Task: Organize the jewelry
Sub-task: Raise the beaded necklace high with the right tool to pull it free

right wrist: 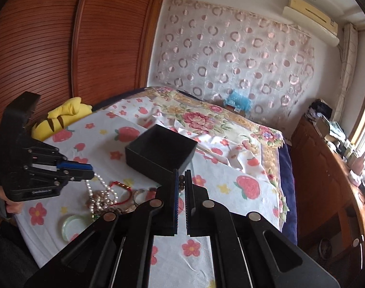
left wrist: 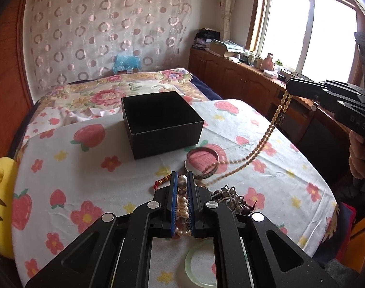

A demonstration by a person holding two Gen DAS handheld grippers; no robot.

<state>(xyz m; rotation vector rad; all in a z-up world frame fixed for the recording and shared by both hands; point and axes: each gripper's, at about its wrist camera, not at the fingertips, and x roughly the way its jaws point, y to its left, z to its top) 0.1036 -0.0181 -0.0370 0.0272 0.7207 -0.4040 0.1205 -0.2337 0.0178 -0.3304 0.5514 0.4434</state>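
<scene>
Black box (left wrist: 162, 123) sits open mid-table, looks empty: nothing stowed yet. My right gripper (left wrist: 289, 88) is pinched on the cream bead necklace (left wrist: 266, 136), lifted, its tail trailing into the pile (left wrist: 227, 198). My left gripper (left wrist: 182, 180) is nearly closed around the pearl strand (left wrist: 182, 201). Bangles and beads remain. Right wrist view barely shows the necklace; only left view shows it hanging.

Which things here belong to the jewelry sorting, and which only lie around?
For the job:
black box, open
pearl necklace in the left gripper
beige bead strand hanging from the right gripper
metal bangle
green jade bangle
red bead bracelet

Lying about:
yellow plush toy
blue bag
clutter on the wooden cabinet
</scene>
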